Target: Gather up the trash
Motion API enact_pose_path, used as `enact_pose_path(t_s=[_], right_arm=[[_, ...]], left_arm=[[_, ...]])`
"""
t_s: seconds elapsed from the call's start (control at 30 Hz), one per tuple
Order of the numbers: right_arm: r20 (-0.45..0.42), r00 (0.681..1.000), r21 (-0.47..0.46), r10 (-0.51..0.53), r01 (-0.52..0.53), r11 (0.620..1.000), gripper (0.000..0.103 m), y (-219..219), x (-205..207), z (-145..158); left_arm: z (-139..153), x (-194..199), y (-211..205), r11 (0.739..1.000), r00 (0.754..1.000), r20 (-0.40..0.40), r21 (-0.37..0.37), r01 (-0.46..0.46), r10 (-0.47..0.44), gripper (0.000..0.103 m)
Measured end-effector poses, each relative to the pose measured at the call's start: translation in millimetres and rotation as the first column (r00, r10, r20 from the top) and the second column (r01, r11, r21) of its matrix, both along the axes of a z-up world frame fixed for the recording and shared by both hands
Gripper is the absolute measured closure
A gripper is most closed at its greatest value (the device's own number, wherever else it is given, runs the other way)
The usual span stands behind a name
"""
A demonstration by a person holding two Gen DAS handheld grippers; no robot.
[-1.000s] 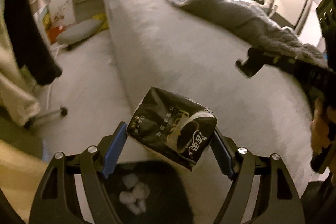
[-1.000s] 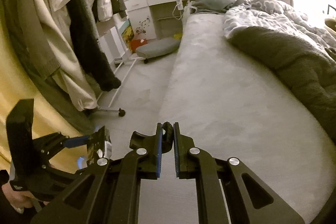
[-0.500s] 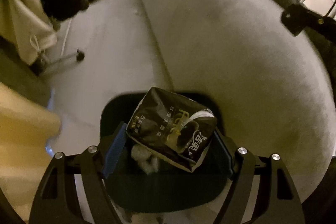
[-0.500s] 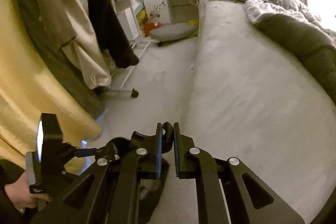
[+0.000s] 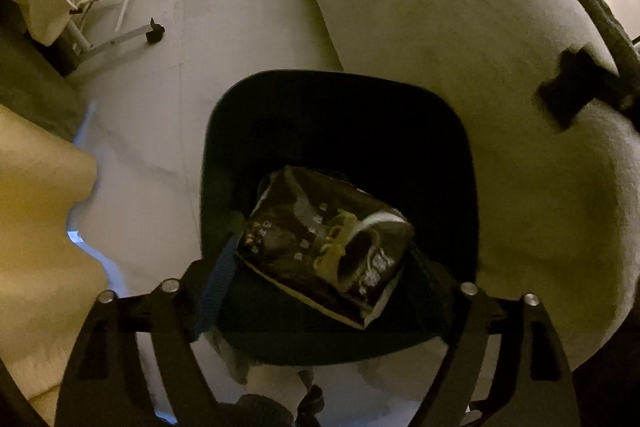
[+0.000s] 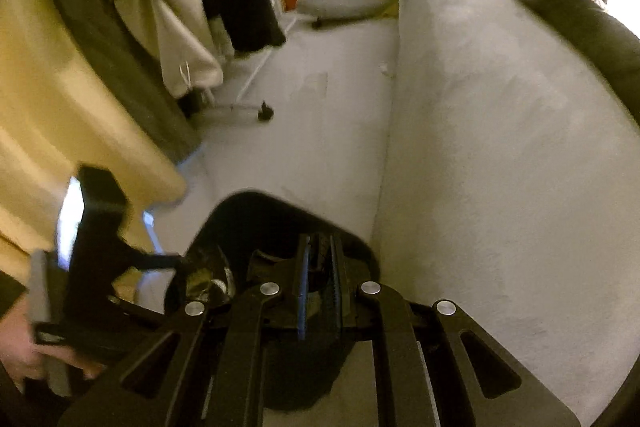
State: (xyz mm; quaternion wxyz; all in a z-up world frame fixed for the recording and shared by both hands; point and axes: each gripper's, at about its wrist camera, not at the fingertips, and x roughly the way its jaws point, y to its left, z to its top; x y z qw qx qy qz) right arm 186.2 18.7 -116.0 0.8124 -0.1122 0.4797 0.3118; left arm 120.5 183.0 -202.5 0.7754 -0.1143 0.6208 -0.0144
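My left gripper (image 5: pixel 322 263) is shut on a black printed snack bag (image 5: pixel 324 247) and holds it low over the mouth of a black trash bin (image 5: pixel 340 99) that stands on the floor beside the bed. The bin's inside is dark. In the right wrist view the bin (image 6: pixel 256 211) sits at the bottom middle, with the left gripper (image 6: pixel 188 263) and the bag (image 6: pixel 206 281) at its left rim. My right gripper (image 6: pixel 320 259) is shut and empty, just above the bin's near right side.
A grey bed (image 5: pixel 460 27) runs along the right, with a dark blanket (image 6: pixel 600 27) on it. A clothes rack with hanging coats (image 6: pixel 168 7) and a wheeled foot (image 5: pixel 154 35) stands on the left. A yellow curtain (image 5: pixel 36 227) hangs at near left.
My left gripper tilted down and carried the bag from above the bed edge to over the bin. The right gripper also dipped toward the bin and stayed shut.
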Motion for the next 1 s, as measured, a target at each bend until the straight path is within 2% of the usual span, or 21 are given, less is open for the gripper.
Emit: enact_pose_path(t_s=[0.1,0.3,0.4,0.5,0.63,0.73,0.8,0.83,0.87,0.9,1.0], right_arm=[[-0.028,1.0,-0.027,0.003,-0.004,1.0,0.093,5,-1,-14],[-0.054,0.998,-0.076,0.018,-0.022,0.997,0.093,21,-10,-33],[-0.068,0.997,-0.106,0.034,-0.042,0.993,0.093,29,-16,-43],[-0.085,0.996,-0.13,0.032,-0.043,0.991,0.093,32,-19,-52],[-0.131,0.991,-0.124,0.032,-0.048,0.991,0.093,34,-24,-65],[-0.141,0.989,-0.139,0.035,-0.055,0.989,0.092,34,-30,-71],[-0.151,0.988,-0.14,0.025,-0.046,0.989,0.086,32,-31,-72],[-0.149,0.989,-0.14,0.022,-0.043,0.989,0.067,30,-32,-71],[-0.138,0.99,-0.135,0.02,-0.039,0.99,0.039,28,-34,-69],[-0.122,0.992,-0.122,0.014,-0.029,0.992,0.035,27,-36,-66],[-0.116,0.993,-0.071,0.004,-0.013,0.997,0.035,18,-42,-54]], left_arm=[[10,-5,2,1.0,0.999,0.037,-0.009,-0.003,0.004,0.01],[36,-15,18,0.999,0.992,0.123,0.0,-0.036,0.036,0.01],[57,-26,23,0.996,0.977,0.209,0.057,-0.062,0.049,0.01],[75,-31,24,0.996,0.964,0.261,0.054,-0.073,0.057,0.008],[113,-40,25,0.991,0.925,0.369,0.055,-0.12,0.092,0.008],[146,-50,22,0.99,0.87,0.484,0.047,-0.129,0.091,0.006],[159,-57,21,0.99,0.84,0.536,0.047,-0.134,0.088,0.004],[168,-61,18,0.99,0.821,0.564,0.046,-0.136,0.087,0.004],[175,-66,15,0.989,0.804,0.588,0.043,-0.141,0.089,0.004],[182,-71,12,0.988,0.788,0.607,0.036,-0.149,0.097,0.004],[199,-82,7,0.984,0.741,0.659,0.007,-0.175,0.127,0.004]])
